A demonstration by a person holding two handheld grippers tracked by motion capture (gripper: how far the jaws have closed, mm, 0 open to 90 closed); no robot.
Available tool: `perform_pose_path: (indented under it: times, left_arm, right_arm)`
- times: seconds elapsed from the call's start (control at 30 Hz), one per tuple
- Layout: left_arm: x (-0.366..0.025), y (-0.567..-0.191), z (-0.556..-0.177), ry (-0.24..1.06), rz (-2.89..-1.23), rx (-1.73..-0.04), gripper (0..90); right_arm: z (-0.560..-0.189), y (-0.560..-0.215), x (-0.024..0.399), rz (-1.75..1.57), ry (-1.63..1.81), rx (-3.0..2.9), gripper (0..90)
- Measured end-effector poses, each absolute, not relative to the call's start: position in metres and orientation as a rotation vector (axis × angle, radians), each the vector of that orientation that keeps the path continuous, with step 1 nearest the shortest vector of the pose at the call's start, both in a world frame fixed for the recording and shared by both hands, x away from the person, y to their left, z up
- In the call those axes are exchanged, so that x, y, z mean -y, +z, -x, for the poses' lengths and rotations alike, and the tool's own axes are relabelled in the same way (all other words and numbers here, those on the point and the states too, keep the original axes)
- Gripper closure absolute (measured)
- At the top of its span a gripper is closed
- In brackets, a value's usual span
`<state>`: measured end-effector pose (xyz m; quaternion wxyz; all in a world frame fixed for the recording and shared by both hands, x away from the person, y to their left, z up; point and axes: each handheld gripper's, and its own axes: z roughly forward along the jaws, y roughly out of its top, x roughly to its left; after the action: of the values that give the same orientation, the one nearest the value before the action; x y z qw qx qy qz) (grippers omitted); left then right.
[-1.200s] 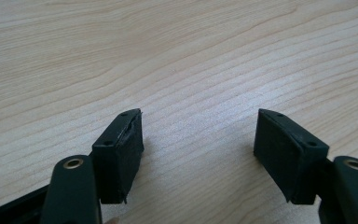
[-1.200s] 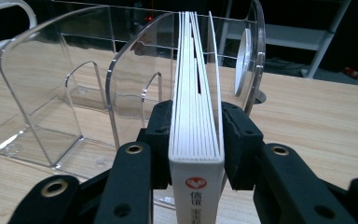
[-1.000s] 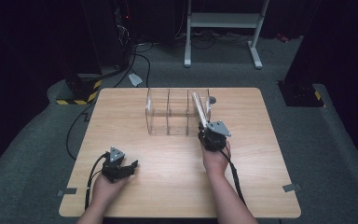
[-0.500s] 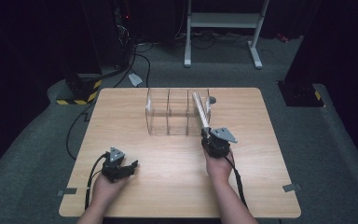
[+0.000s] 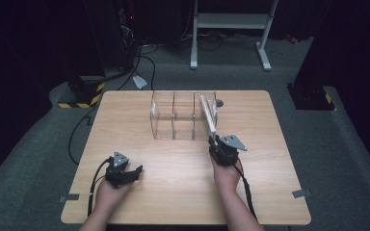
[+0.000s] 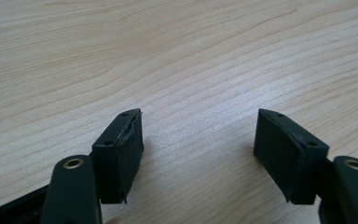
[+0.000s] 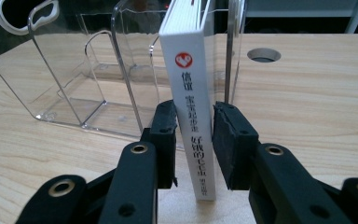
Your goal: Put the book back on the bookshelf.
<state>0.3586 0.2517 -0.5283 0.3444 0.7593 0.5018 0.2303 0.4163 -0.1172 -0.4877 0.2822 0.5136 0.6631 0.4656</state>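
Clamped between the two black pads of the right gripper (image 7: 195,140) is a thin white book with red logo and black characters on its spine (image 7: 193,107), gripped low on the spine while its far part already stands in the right-hand compartment of the clear acrylic three-slot organiser (image 7: 98,84). The jaws have just been closing on the book, and the pads now press both covers. From above, the book (image 5: 208,115) is seen leaning back toward the person, its near end projecting out of the rack (image 5: 173,118). For the step to go well, the book should probably be kept upright and parallel to the clear dividers, then slid straight in along the slot floor, so that no corner is caught on a wall and the light rack is not pushed across the pale wooden table (image 5: 139,202). Well apart, the left gripper (image 6: 198,144) is held wide and empty, low over bare wood.
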Motion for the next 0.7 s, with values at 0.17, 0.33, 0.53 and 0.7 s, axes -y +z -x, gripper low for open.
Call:
perform_pose_path:
  times: [0.17, 0.33, 0.53, 0.7]
  left_arm:
    - [-0.252, -0.528, -0.359, 0.598, -1.972, -1.304, 32.7]
    - [-0.251, -0.528, -0.359, 0.598, -1.972, -1.303, 32.7]
    - [-0.252, -0.528, -0.359, 0.602, -1.979, -1.299, 32.8]
    - [-0.252, -0.528, -0.359, 0.602, -1.978, -1.299, 32.8]
  right_arm:
    - [-0.415, -0.491, 0.118, -1.385, 1.245, -1.788, 70.0]
    - [-0.414, -0.497, 0.119, -1.403, 1.25, -1.793, 71.1]
    - [-0.414, -0.499, 0.12, -1.432, 1.261, -1.787, 73.1]
    - [-0.413, -0.502, 0.117, -1.421, 1.244, -1.794, 73.9]
